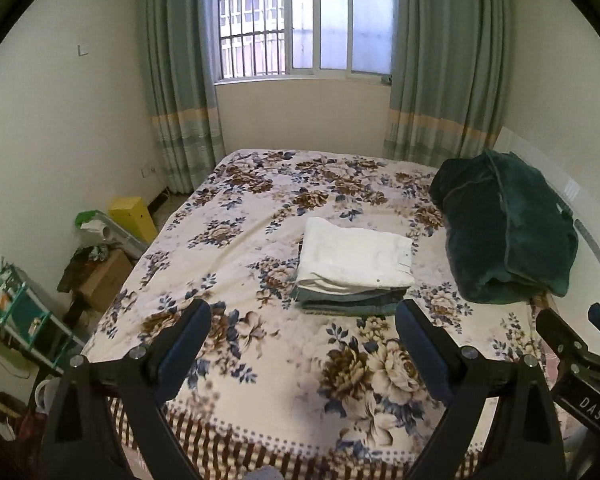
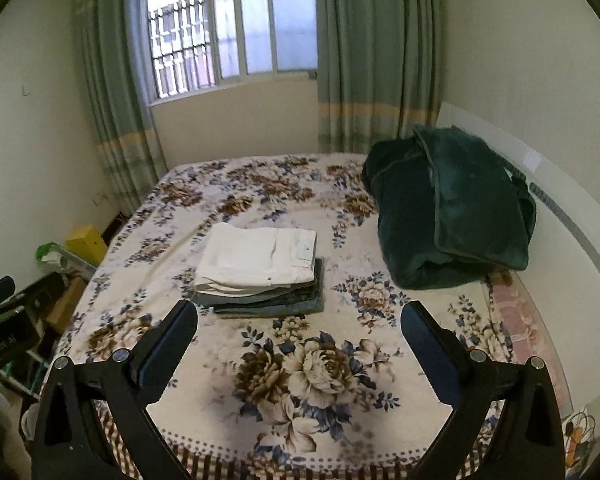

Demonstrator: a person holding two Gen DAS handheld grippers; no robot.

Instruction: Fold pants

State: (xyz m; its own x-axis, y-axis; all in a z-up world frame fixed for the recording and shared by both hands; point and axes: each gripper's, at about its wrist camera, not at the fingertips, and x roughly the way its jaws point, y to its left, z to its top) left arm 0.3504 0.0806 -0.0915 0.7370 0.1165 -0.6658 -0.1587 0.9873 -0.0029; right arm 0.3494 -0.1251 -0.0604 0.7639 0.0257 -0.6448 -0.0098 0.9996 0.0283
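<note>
Floral bedding in cream, brown and blue covers the wide bed [image 1: 260,360] that fills this small room, with a barred window and grey-green curtains beyond its far edge. Near the middle of the bed sits a neat stack of folded pants [image 1: 354,268], a white pair on top of several grey and denim pairs; in the right wrist view the same stack [image 2: 260,268] lies straight ahead, slightly left of centre. A rumpled dark green plush blanket [image 2: 448,208] is heaped well to the right of the stack, near the white headboard.

Both grippers hover above the near end of the bed, well apart from the stack. The left gripper [image 1: 302,328] has its jaws spread wide and grips nothing; the right gripper [image 2: 300,328] is likewise fully parted and empty. From either one, the stack lies forward, its long side running left to right across the line of reach. The left gripper sees it a little to the right, so neither is clearly nearer.

Judging by the tidy pile, the folding looks finished or between garments; no unfolded pants are visible.
</note>
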